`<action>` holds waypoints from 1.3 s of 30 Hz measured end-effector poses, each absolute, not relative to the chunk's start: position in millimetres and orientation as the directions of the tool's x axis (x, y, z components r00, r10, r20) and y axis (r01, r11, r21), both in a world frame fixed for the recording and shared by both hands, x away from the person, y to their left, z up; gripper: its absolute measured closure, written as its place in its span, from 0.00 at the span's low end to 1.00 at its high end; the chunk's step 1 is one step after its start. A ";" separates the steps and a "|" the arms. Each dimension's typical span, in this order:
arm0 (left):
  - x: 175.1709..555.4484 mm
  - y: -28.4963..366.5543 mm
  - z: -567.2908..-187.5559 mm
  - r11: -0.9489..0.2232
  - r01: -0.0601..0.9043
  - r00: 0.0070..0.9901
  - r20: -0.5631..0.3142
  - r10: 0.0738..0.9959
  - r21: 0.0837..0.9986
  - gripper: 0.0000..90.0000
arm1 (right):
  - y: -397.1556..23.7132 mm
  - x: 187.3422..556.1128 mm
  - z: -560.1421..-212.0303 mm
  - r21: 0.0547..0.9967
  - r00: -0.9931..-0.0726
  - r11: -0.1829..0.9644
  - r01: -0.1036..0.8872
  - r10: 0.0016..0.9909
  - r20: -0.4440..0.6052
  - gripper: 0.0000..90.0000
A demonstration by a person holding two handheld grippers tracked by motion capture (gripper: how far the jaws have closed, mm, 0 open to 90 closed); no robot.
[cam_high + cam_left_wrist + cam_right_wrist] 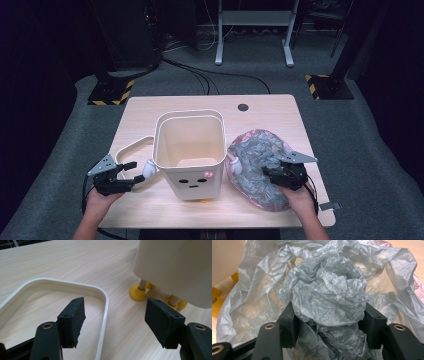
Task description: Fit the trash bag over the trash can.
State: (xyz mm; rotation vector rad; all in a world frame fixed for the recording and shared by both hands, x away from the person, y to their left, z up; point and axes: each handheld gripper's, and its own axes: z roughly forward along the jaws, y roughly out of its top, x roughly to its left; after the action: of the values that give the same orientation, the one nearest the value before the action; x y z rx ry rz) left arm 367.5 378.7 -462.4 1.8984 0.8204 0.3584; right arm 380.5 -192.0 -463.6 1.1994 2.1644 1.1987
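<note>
The crumpled grey bag [329,297] hides the right gripper's fingers' [373,327] inner faces, so contact is unclear.

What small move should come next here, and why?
Probably lift the right gripper straight up a little. Its jaws straddle a crumpled wad of the grey plastic bag, which lies loose beside the open cream bin. The left gripper sits open over the white rim ring, grasping nothing.

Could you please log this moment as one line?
left gripper: open astride white ring rim | right gripper: shut on grey plastic bag | bin: upright
</note>
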 end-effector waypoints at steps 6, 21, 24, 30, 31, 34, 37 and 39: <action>368.7 377.3 -460.3 -0.277 0.384 0.731 -0.107 0.674 0.881 0.36 | -195.1 381.9 -450.4 0.830 -0.560 0.275 0.486 0.827 0.053 0.45; 370.0 382.6 -444.3 -0.257 0.398 0.734 -0.138 0.665 0.881 0.35 | -202.3 384.8 -411.8 0.851 -0.579 0.266 0.453 0.814 0.054 0.46; 368.4 383.2 -442.4 -0.269 0.391 0.724 -0.113 0.680 0.880 0.33 | -203.3 385.8 -402.9 0.855 -0.582 0.264 0.447 0.811 0.054 0.46; 368.1 384.8 -438.0 -0.290 0.401 0.719 -0.102 0.687 0.869 0.33 | -205.5 386.2 -389.3 0.862 -0.589 0.254 0.438 0.806 0.061 0.46; 368.1 384.8 -438.0 -0.290 0.401 0.719 -0.102 0.687 0.869 0.33 | -205.5 386.2 -389.3 0.862 -0.589 0.254 0.438 0.806 0.061 0.46; 367.3 384.7 -433.8 -0.299 0.393 0.715 -0.084 0.695 0.870 0.32 | -207.1 386.1 -382.4 0.866 -0.590 0.254 0.431 0.806 0.057 0.46; 366.5 383.3 -430.8 -0.316 0.384 0.721 -0.067 0.690 0.867 0.32 | -208.5 385.7 -377.2 0.868 -0.589 0.254 0.427 0.806 0.054 0.46; 366.3 382.2 -429.8 -0.321 0.384 0.728 -0.069 0.683 0.866 0.33 | -209.7 385.4 -373.0 0.870 -0.590 0.255 0.423 0.806 0.051 0.46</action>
State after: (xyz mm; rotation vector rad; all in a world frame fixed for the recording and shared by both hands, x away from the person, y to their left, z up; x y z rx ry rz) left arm 366.3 382.2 -429.8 1.9484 0.8163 0.3828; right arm 385.4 -209.7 -373.0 1.1187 2.1270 1.2786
